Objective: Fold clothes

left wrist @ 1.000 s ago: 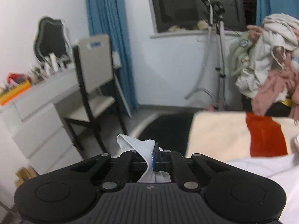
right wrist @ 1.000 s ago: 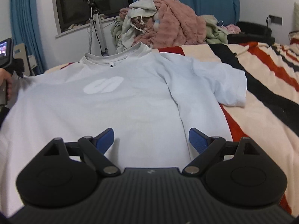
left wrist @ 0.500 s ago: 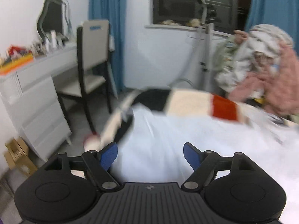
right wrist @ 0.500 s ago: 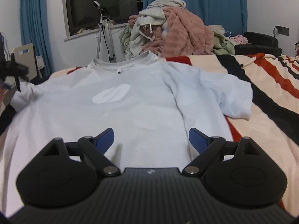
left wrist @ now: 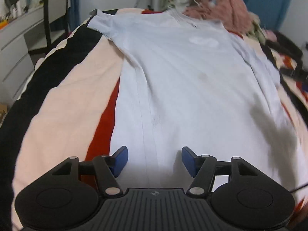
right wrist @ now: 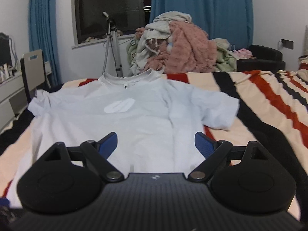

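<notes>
The white shirt (right wrist: pixel 123 119) lies flat on the bed (right wrist: pixel 269 104), collar far away, its length pointing straight ahead. The left gripper (left wrist: pixel 153 159) and the right gripper (right wrist: pixel 156 144) are both wide open over the near end, holding nothing.

I am in a bedroom at home. Under my tools lies a bed spread with a striped blanket in cream, red and black (right wrist: pixel 269 104). At its far end sits a heap of unsorted laundry with a fuzzy pink blanket (right wrist: pixel 184 53) on top. Behind that, long blue curtains (right wrist: pixel 202 19) frame a dark window (right wrist: pixel 109 7) in a white wall. To the side stands a white dressing table with drawers (left wrist: pixel 13 44), small bottles on it, and a black-framed chair with a pale back (left wrist: pixel 55 5). A grey metal tripod (right wrist: pixel 111 44) stands by the window.
</notes>
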The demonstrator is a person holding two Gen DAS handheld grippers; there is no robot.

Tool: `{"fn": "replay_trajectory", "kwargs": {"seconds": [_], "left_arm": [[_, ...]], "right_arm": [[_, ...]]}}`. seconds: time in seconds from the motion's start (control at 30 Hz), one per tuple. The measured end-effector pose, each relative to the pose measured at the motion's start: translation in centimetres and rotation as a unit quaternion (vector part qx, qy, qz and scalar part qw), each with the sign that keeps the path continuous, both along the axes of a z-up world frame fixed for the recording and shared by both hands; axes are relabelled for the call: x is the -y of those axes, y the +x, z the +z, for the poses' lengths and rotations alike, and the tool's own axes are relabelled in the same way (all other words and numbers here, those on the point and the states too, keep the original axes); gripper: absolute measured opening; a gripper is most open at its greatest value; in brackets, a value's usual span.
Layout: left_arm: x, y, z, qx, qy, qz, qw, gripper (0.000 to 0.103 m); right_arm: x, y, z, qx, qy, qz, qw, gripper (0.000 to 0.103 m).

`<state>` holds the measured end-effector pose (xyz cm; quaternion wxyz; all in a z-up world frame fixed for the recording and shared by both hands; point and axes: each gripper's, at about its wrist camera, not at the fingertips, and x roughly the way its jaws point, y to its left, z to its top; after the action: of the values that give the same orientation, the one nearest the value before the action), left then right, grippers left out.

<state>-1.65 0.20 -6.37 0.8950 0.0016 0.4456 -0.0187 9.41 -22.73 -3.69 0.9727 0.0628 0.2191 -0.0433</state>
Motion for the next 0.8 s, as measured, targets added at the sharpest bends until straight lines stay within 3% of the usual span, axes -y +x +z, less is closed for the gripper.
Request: {"fn": "replay_trajectory", "kwargs": {"seconds": [0.13,0.2,0.27,0.33,0.53,0.8], "left_arm": [[0.0,-1.4,-0.6,-0.012,0.025,-0.023,0.9994,0.053],[-0.1,-1.3,-1.0,-0.019,0.029,-0.022,0.9992,0.042],[0.0,-0.4,-1.2,-0.022,0.028,-0.023,0.9991,0.019],[-1.5,-0.3,-0.2,-0.024,0.009,-0.008,0.9996,0.006],[-6.6,-0.6,3.1,-0.027,-0.053,0.044,0.9973,0.003],[-11.5,0.0,3.9,-0.086,-0.016,0.130,0.9877,0.003]], "right_arm": [[0.8,-2.7,1.4,0.008,0.016,0.000,1.000,0.089],[0.7,-3.1,1.5,0.013,0.001,-0.007,1.000,0.089],[0.5,-3.0,1.2,0.008,-0.019,-0.015,1.000,0.089],[0.4,-2.6,0.6,-0.009,-0.030,-0.018,0.999,0.089],[1.1,-2.4,0.0,-0.027,-0.023,-0.028,0.999,0.089],[2.6,-2.8,1.3,-0.012,0.012,-0.023,1.000,0.089]]}}
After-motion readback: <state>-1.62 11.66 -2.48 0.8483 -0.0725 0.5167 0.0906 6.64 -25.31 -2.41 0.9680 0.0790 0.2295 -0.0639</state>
